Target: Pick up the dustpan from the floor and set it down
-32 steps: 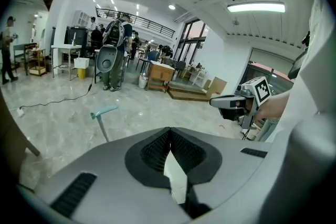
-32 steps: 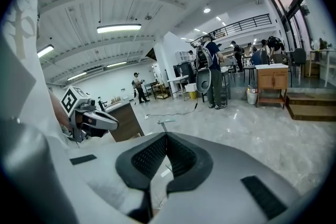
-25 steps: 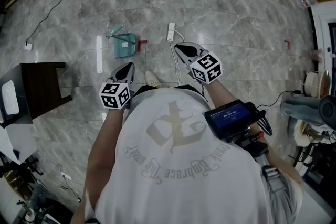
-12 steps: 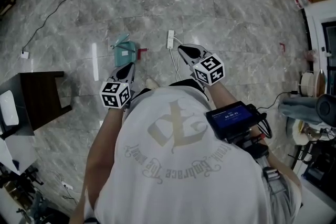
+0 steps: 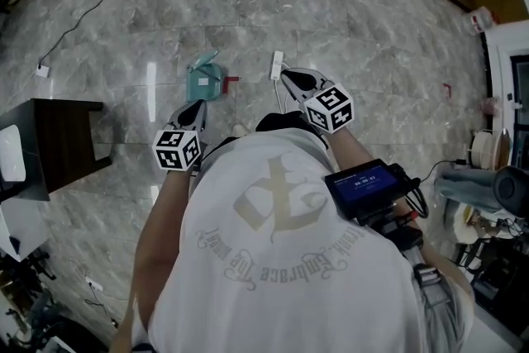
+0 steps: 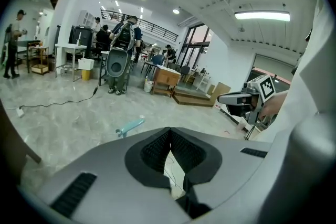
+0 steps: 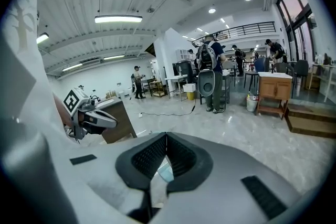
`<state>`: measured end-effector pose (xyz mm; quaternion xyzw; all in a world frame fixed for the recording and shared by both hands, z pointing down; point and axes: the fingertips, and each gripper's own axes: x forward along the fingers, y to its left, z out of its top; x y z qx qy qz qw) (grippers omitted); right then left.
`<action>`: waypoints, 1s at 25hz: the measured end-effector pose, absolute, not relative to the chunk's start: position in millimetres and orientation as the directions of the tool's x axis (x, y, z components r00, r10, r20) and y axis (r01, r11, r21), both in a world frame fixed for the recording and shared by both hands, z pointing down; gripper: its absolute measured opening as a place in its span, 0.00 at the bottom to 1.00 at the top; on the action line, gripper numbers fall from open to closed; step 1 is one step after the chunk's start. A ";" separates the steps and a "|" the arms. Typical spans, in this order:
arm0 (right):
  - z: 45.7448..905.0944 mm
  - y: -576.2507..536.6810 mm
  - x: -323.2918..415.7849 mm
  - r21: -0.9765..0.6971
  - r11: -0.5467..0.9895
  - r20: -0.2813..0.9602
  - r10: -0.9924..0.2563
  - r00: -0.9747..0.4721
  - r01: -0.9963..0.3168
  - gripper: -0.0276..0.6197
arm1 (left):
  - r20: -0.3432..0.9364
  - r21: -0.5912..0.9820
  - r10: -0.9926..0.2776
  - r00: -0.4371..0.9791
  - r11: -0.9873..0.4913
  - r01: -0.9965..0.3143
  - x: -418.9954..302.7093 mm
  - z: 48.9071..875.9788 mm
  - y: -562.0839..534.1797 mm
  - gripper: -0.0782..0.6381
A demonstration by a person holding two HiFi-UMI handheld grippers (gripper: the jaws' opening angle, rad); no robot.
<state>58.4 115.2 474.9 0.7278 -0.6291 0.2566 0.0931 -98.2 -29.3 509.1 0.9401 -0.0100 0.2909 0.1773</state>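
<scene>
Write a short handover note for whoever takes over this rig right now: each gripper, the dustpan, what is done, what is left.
Left gripper: shut, empty.
Right gripper: shut, empty.
Dustpan: teal, lying on the floor just ahead of the left gripper, untouched. A white power strip lies to its right in the head view.
Done: nothing picked up yet.
Left: open a gripper, grasp the dustpan, lift it, set it down.

Jaws of left gripper [image 6: 170, 130] together; beyond, perhaps a teal dustpan handle [image 6: 130, 126].
</scene>
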 end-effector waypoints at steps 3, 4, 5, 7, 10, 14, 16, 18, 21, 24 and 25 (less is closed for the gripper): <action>477.3 108.7 55.5 -0.186 -0.151 0.498 -0.866 0.040 -0.971 0.07 | 0.551 0.334 0.060 0.832 -0.930 -0.154 -104.5 511.7 -28.8 0.13; 478.7 106.2 55.7 -0.186 -0.141 0.501 -0.865 0.030 -0.972 0.07 | 0.553 0.336 0.052 0.832 -0.928 -0.164 -106.2 512.6 -29.3 0.13; 479.9 103.2 56.7 -0.187 -0.132 0.504 -0.864 0.021 -0.973 0.07 | 0.554 0.337 0.044 0.831 -0.925 -0.175 -107.7 513.3 -30.4 0.13; 481.6 96.2 58.2 -0.190 -0.111 0.508 -0.861 -0.001 -0.975 0.07 | 0.559 0.339 0.024 0.829 -0.919 -0.202 -112.1 514.0 -32.3 0.13; 484.5 82.9 59.0 -0.201 -0.065 0.512 -0.857 -0.049 -0.977 0.07 | 0.573 0.340 -0.011 0.820 -0.906 -0.250 -120.2 515.6 -36.7 0.13; 498.1 41.9 77.5 -0.227 0.004 0.525 -0.842 -0.126 -0.974 0.07 | 0.597 0.337 -0.060 0.800 -0.886 -0.319 -107.6 521.6 -65.5 0.13; 502.4 25.8 82.6 -0.232 0.039 0.532 -0.831 -0.160 -0.972 0.07 | 0.602 0.341 -0.077 0.795 -0.875 -0.343 -102.2 521.8 -73.4 0.13; 499.5 16.7 77.4 -0.222 0.082 0.531 -0.825 -0.191 -0.972 0.07 | 0.601 0.342 -0.091 0.794 -0.869 -0.359 -105.0 519.2 -73.4 0.13; 493.7 6.9 65.8 -0.203 0.145 0.528 -0.816 -0.233 -0.968 0.07 | 0.595 0.339 -0.118 0.795 -0.860 -0.381 -110.5 514.6 -72.1 0.13; 494.1 4.5 56.3 -0.199 0.189 0.533 -0.802 -0.268 -0.962 0.07 | 0.585 0.341 -0.135 0.799 -0.853 -0.394 -113.7 512.1 -66.3 0.13; 495.9 0.9 56.6 -0.200 0.202 0.535 -0.797 -0.280 -0.959 0.07 | 0.585 0.341 -0.141 0.798 -0.850 -0.401 -112.3 512.3 -67.3 0.13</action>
